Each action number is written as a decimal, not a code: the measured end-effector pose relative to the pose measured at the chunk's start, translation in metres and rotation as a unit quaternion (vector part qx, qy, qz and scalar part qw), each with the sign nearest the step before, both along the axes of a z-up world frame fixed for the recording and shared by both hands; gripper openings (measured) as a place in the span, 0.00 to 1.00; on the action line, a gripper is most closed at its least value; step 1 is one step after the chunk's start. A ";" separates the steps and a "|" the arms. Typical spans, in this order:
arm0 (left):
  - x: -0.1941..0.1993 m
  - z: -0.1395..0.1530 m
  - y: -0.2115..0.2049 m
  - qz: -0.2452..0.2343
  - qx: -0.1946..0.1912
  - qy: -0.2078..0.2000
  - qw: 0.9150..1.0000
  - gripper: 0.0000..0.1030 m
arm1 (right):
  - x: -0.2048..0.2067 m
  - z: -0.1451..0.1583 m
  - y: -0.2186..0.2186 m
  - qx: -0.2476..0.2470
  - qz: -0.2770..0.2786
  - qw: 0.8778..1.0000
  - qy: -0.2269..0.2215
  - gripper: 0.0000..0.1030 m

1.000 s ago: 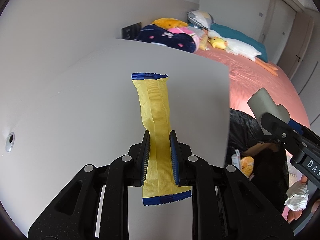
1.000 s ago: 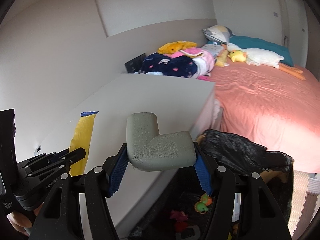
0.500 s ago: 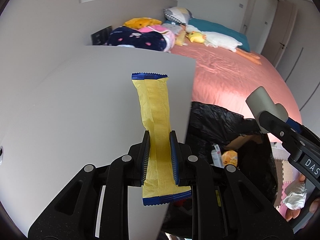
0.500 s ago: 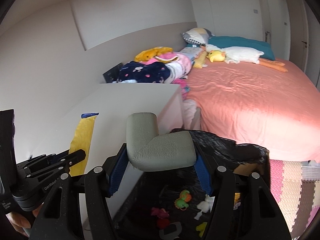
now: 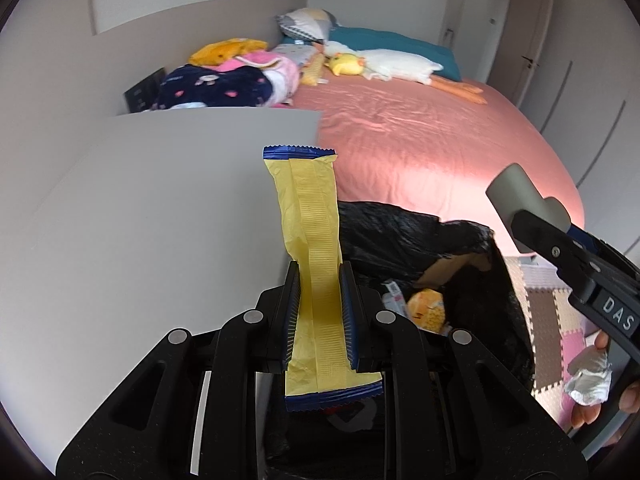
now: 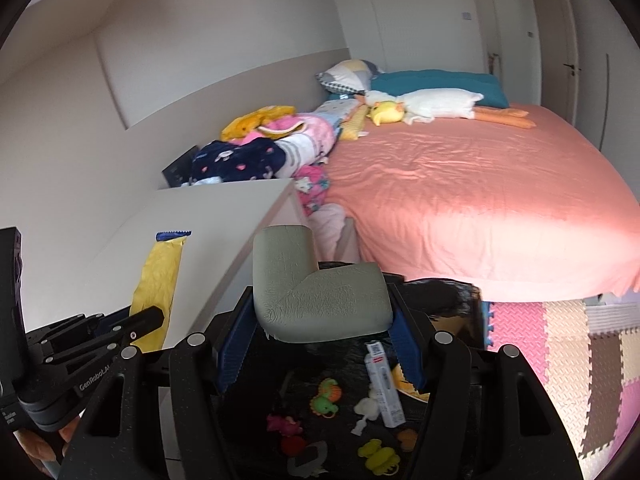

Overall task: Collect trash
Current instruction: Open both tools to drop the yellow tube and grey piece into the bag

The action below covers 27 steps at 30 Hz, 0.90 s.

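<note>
Partly hiding the black trash bag [image 5: 404, 232], the left gripper [image 5: 320, 300] clamps a yellow wrapper [image 5: 312, 248] while the right gripper [image 6: 320, 328] clamps a grey corner guard [image 6: 316, 284].

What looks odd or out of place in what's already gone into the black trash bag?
The black trash bag holds small colourful toys beside a white carton. Toys look odd among trash.

A wide bed [image 6: 460, 184] with a pink sheet fills the room. White walls [image 6: 220, 32] stand behind it, a white bench [image 5: 160, 200] beside it, and coloured foam mats [image 6: 560, 340] cover the floor.
</note>
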<state>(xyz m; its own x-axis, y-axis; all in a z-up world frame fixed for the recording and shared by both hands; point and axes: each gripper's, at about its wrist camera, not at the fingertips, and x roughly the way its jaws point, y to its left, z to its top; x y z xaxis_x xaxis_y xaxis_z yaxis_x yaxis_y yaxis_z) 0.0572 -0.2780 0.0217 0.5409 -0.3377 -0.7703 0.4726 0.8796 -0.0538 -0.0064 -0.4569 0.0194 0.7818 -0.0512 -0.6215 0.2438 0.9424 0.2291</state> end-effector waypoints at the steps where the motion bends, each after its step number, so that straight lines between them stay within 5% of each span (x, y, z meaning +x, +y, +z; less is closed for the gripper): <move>1: -0.001 0.000 -0.003 -0.004 -0.001 0.002 1.000 0.19 | -0.002 0.000 -0.004 0.000 -0.004 1.000 0.000 0.62; 13: -0.011 -0.006 -0.030 -0.072 -0.006 0.016 0.997 0.21 | -0.010 -0.001 -0.033 0.004 -0.045 0.999 0.009 0.64; 14: -0.011 -0.006 -0.031 -0.079 -0.006 0.020 0.997 0.35 | -0.011 0.000 -0.035 0.000 -0.054 0.999 0.008 0.73; 15: -0.011 -0.007 -0.030 -0.081 -0.005 0.021 0.996 0.76 | -0.012 0.001 -0.036 -0.007 -0.067 0.998 0.003 0.87; 16: -0.012 -0.007 -0.030 -0.075 0.001 0.017 0.997 0.95 | -0.013 0.003 -0.036 -0.013 -0.077 0.997 0.000 0.90; 27: -0.014 -0.010 -0.021 -0.063 0.002 -0.001 0.998 0.94 | -0.014 0.003 -0.041 -0.017 -0.082 0.997 0.001 0.90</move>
<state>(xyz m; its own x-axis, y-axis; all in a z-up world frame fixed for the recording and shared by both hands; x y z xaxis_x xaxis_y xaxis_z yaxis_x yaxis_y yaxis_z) 0.0431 -0.2994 0.0116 0.4964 -0.4003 -0.7703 0.5797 0.8134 -0.0491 -0.0203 -0.4980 0.0220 0.7605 -0.1987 -0.6182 0.3952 0.8970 0.1979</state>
